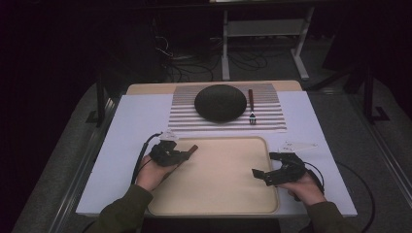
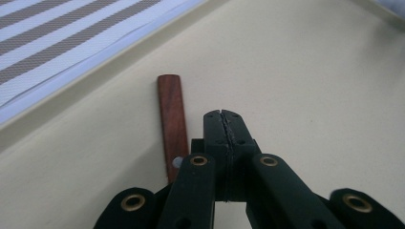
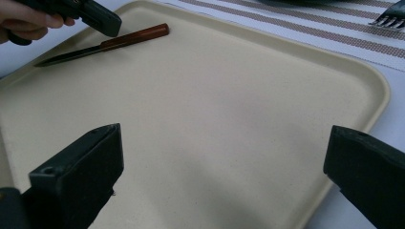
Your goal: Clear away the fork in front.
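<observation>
A: Knife (image 3: 102, 44) first: it lies on the tray (image 1: 214, 194) near the far left corner, wooden handle toward the striped mat (image 1: 272, 116), blade toward our left hand.

B: And our left gripper (image 2: 222, 119)? Its fingers are pressed together with nothing between them; the handle sits just beside them on the tray, to their left in the left gripper view.

A: So we judge that the grip missed. We should part the fingers, shift across until the handle lies between them, then close on the wood, not the blade.

B: Agreed. Keep the tips low, close to the tray, so the flat handle does not slip under 1 finger.

A: Our right gripper (image 3: 224, 162) hovers over the tray's near right part, fingers wide apart, holding nothing.

B: Leave it there. The bowl (image 1: 220, 102) and fork (image 1: 251, 107) sit on the mat, well apart from our work.
</observation>
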A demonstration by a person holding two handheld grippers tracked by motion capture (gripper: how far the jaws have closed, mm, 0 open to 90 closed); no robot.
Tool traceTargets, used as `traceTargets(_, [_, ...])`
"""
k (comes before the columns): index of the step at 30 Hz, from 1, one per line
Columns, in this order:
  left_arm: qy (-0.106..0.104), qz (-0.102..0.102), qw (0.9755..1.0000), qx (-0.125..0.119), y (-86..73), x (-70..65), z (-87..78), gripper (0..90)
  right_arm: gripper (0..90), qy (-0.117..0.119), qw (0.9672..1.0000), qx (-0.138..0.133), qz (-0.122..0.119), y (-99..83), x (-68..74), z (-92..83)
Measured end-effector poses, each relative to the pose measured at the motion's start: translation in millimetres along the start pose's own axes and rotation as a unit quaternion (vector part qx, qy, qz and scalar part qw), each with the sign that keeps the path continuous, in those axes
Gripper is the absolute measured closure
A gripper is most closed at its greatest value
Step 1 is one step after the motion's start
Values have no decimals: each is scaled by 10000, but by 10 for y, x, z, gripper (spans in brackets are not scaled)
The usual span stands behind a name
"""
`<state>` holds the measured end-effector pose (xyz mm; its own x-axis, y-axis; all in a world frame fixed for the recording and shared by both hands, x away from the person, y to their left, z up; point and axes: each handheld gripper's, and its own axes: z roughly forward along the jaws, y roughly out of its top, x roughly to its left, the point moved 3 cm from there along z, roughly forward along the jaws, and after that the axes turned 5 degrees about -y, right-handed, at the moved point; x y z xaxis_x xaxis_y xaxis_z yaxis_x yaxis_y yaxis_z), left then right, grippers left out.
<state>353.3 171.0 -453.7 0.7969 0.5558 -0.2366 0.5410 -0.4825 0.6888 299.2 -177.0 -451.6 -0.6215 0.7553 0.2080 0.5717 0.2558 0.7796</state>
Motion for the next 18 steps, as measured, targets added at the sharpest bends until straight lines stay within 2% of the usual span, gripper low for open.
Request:
traceTargets(10, [22, 116, 9996, 240, 25, 29, 205, 900, 0, -10, 10000, 7, -13, -1, 0, 6])
traceTargets(18, [153, 134, 9993, 317, 14, 61, 219, 900, 0, -8, 10000, 7, -12, -2, -1, 0])
